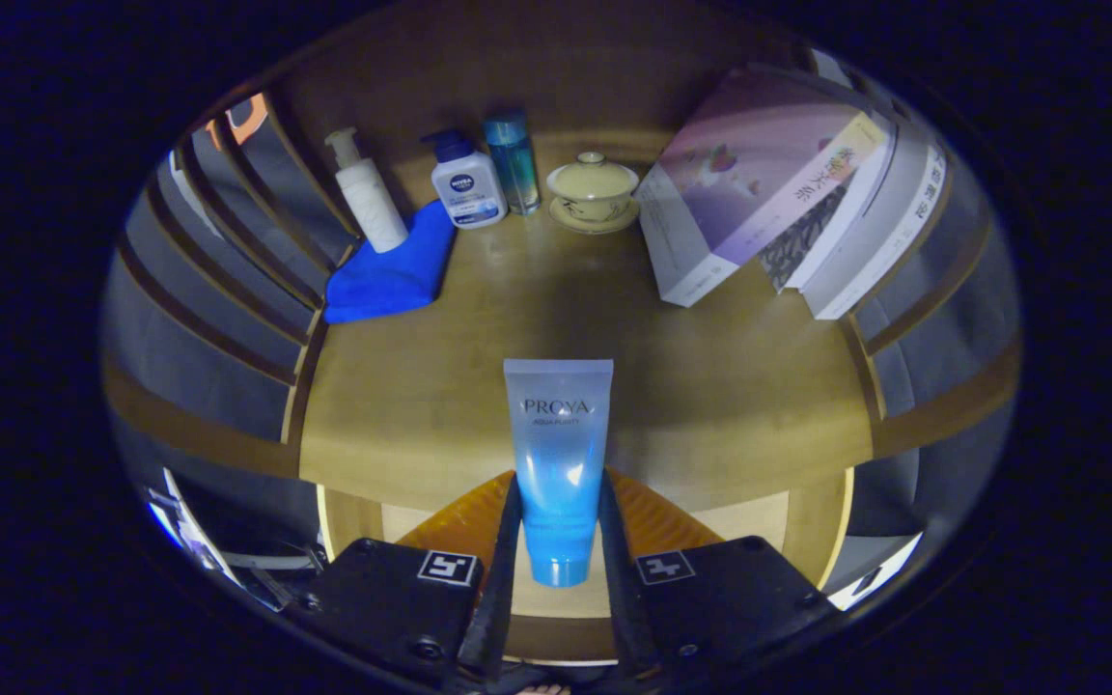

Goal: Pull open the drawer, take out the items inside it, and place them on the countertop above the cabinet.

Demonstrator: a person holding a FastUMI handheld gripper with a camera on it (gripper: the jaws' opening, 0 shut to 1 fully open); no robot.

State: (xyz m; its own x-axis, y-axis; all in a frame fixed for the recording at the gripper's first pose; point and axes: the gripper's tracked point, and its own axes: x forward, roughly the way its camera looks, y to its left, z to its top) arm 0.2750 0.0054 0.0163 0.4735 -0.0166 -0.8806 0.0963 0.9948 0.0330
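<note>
- One item is in my grip: a translucent blue plastic tube with a blue cap point(559, 463), cap toward me, crimped end pointing ahead over the wooden countertop point(710, 405). My gripper point(560, 541) is narrowed onto it, both fingers pressing its lower sides.
- Far left on the counter stands a white pump bottle point(366, 196), touching a folded blue cloth point(392, 273) that lies just below it.
- Next comes a squat white bottle with a dark blue pump point(465, 183), then a slim clear blue bottle point(512, 159) right beside it.
- Then a cream lidded ceramic cup on a saucer point(593, 191), and to the right a leaning stack of books point(788, 193).
- Beneath the counter's front edge I see the light wooden drawer point(807, 521) open, with an orange ribbed mat point(657, 521) under my fingers.
- Risk, as I judge it: the tube is soft and held low near the cap, so it may tip or slide out when I lower it. Released upright on its small cap, it may well topple.
- Pushed too far forward, it could knock the cup or the bottles; the bare middle of the counter looks safest.
- Writing: the tube reads "PROYA", with a smaller line I think says "AQUA PURITY". The squat bottle says "NIVEA". The book spines carry print too small to read.
</note>
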